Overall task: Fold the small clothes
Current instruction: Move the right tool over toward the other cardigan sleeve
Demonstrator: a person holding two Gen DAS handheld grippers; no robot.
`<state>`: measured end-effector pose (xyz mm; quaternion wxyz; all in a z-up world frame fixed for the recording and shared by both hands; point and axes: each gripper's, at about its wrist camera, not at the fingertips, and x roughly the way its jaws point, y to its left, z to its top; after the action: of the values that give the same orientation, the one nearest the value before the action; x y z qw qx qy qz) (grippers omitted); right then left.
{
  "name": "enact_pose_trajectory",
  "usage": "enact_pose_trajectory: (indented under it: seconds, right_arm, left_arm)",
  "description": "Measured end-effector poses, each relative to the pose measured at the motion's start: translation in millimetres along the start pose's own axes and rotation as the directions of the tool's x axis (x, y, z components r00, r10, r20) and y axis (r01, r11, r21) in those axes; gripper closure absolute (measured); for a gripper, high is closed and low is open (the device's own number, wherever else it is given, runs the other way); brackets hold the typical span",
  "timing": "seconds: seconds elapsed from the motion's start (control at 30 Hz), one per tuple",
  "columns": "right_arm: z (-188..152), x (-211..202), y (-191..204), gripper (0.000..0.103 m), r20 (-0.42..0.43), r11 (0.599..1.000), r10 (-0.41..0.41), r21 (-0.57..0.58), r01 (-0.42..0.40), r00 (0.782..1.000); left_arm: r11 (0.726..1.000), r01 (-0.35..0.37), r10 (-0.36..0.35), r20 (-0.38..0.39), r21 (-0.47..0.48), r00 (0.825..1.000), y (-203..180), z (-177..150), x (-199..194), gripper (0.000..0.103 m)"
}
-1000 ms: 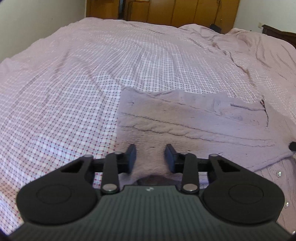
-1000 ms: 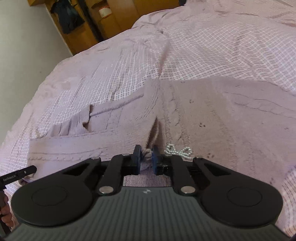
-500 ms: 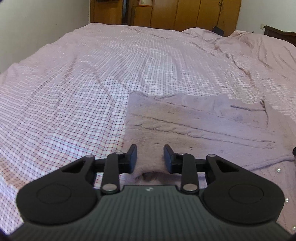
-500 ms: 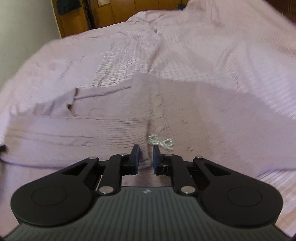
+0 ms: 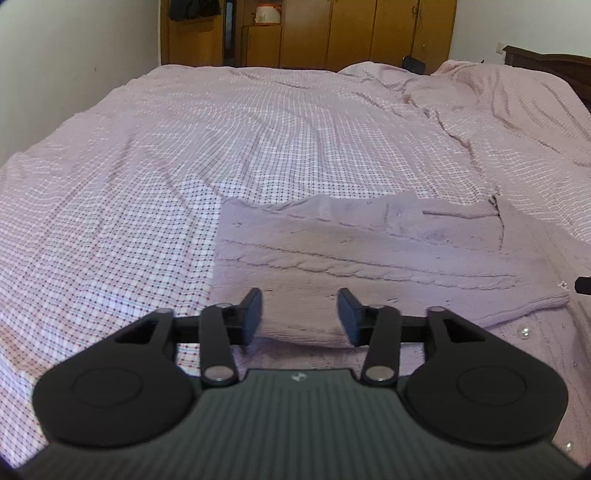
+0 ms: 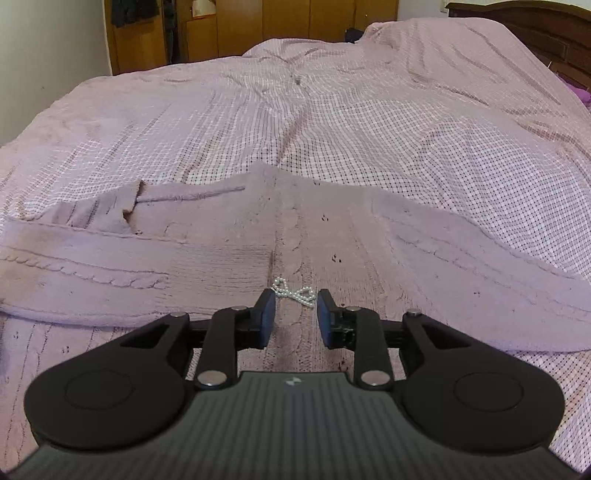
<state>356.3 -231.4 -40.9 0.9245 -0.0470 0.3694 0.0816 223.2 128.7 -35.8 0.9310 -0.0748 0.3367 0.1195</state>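
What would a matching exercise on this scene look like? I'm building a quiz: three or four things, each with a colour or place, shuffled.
Things:
1. cardigan
2. pearl bow
3. bedspread
4. wardrobe

Descriptions:
A. brown wood, beyond the bed
B. white beads, just ahead of the right tool
C. pink checked cloth, wrinkled
D. mauve cable knit, lying on the bed with one sleeve folded across

Pairs: 1-D, 2-B, 3-C, 4-A

Checked pink bedspread [image 5: 258,155], wooden wardrobes [image 5: 362,33], pale wall [image 5: 74,66]
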Motion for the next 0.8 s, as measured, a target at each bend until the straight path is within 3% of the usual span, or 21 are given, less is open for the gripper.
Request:
enact_pose_trajectory:
  seconds: [0.2, 0.33, 0.43, 0.63, 0.8]
  right_arm:
    - [0, -5, 3, 0.059, 0.015, 1.0, 0.009, -0.013, -0.009, 1.0]
    - [-1, -7, 3, 0.058, 0.013, 1.0, 0.004, -0.015, -0.004, 1.0]
    - [-3, -6, 2, 0.058, 0.009, 1.0, 0.004, -0.025, -0.004, 1.0]
    - [-5, -13, -9, 0.058, 0.06, 1.0, -0.002, -0.006, 0.002, 0.998]
    - [-10, -12, -20, 0.058, 0.042, 1.0, -0.015, 0.001, 0.015, 0.999]
  left_arm:
    - [1.0, -0.003, 0.003, 0.002, 0.003, 1.0, -2, 0, 3, 0.05]
    - [1.0, 0.002, -0.002, 0.012, 0.005, 1.0, -3, 2, -1, 0.049]
    - [1.0, 0.005, -0.005, 0.03, 0.013, 1.0, -6, 3, -3, 0.041]
    - [0.999, -0.013, 0.012, 0.035, 0.03, 0.999, -10, 2, 1, 0.041]
    - [0.999, -0.015, 0.014, 0.033, 0.029, 0.999, -11, 3, 4, 0.041]
